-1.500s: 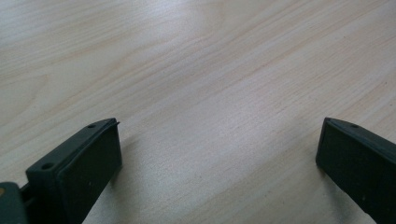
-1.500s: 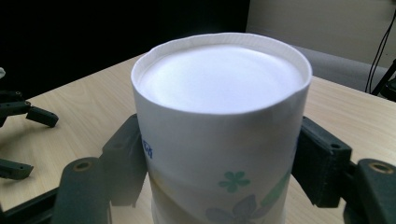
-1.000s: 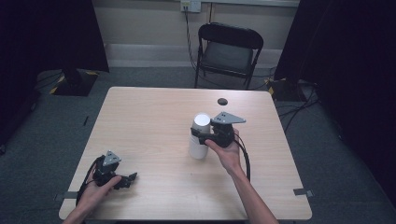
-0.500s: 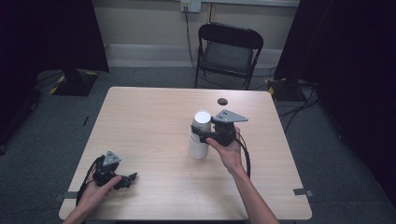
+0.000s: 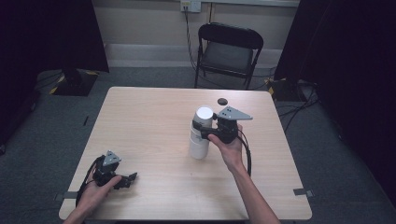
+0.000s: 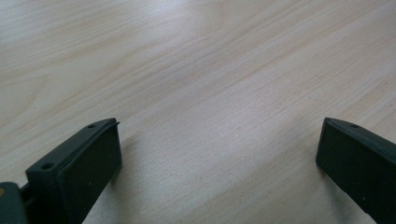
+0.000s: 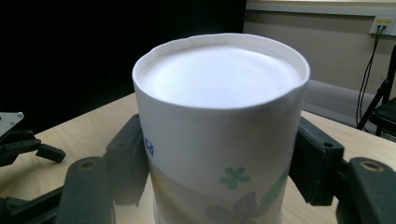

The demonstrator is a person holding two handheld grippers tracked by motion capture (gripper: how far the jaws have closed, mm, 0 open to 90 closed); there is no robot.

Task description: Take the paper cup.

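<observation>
A tall white paper cup (image 5: 199,145) with a flower print stands bottom up near the middle of the table (image 5: 140,121). My right gripper (image 5: 201,130) reaches it from the right, near its top. In the right gripper view both black pads (image 7: 128,154) lie against the sides of the cup (image 7: 219,84), and its upper rim looks slightly pinched. These jaws have just been closing with the cup between them. At the front left corner my left gripper (image 5: 127,180) rests on the table in a hand. In its own view the left gripper (image 6: 217,163) is wide open over bare wood.
A small black round thing (image 5: 222,101) lies on the table behind the cup. A black folding chair (image 5: 229,51) stands beyond the far edge. Cables run over the floor at the right. The left gripper (image 7: 23,144) is seen far off in the right gripper view.
The right gripper has shifted very slightly at the cup, which stays where it stood. The left hand and its gripper have not moved.
</observation>
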